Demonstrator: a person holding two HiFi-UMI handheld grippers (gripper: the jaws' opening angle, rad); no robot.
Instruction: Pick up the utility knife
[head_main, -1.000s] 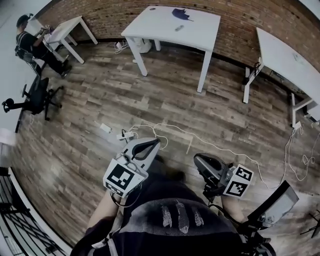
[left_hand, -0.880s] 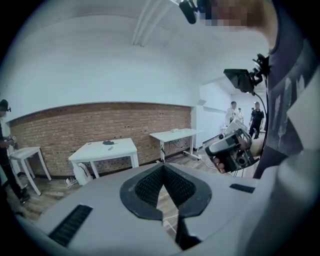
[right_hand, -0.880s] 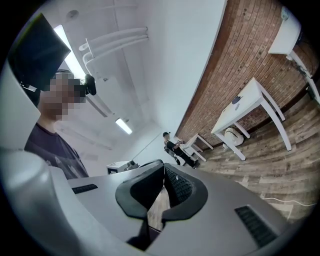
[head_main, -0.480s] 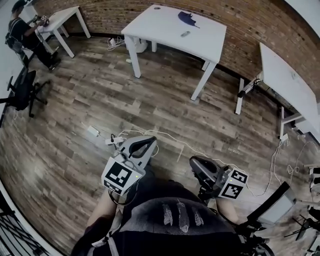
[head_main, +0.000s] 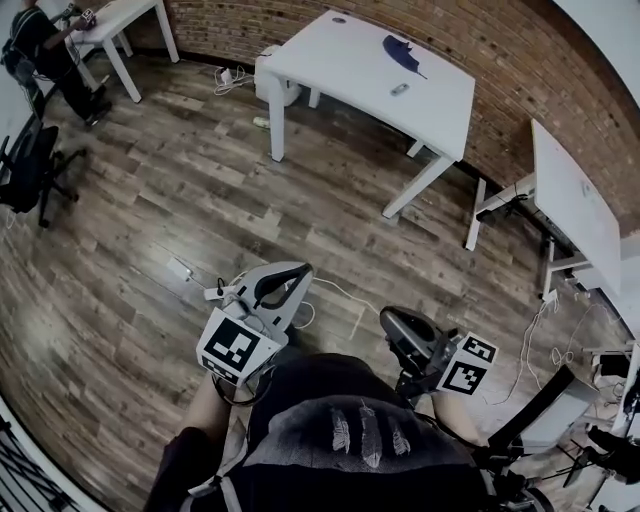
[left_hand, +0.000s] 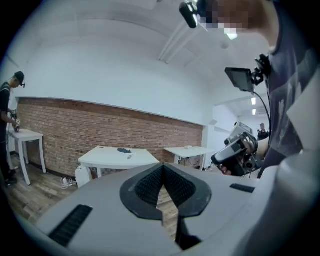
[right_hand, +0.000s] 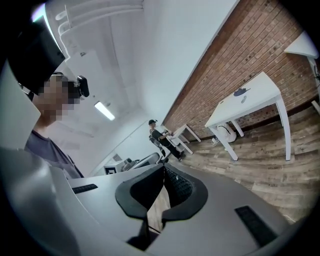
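Observation:
The utility knife (head_main: 399, 89) is a small grey thing lying on the white table (head_main: 345, 65) by the brick wall, near a dark blue object (head_main: 402, 53). It also shows small and far off in the left gripper view as the utility knife (left_hand: 129, 157) and in the right gripper view as the utility knife (right_hand: 243, 99). My left gripper (head_main: 300, 272) and right gripper (head_main: 388, 322) are held low in front of the body, over the wooden floor, well short of the table. Both are shut with nothing between the jaws, as seen at the left gripper (left_hand: 162, 167) and right gripper (right_hand: 164, 167).
A second white table (head_main: 575, 200) stands to the right, a smaller one (head_main: 120, 15) at top left with a person (head_main: 40, 45) beside it. A black office chair (head_main: 25, 165) is at left. A power strip (head_main: 180, 268) and white cables lie on the floor ahead.
The whole view has shifted: the white table sits further right and nearer, and the chair and person slid toward the left edge. Both grippers travelled along with the body, still shut.

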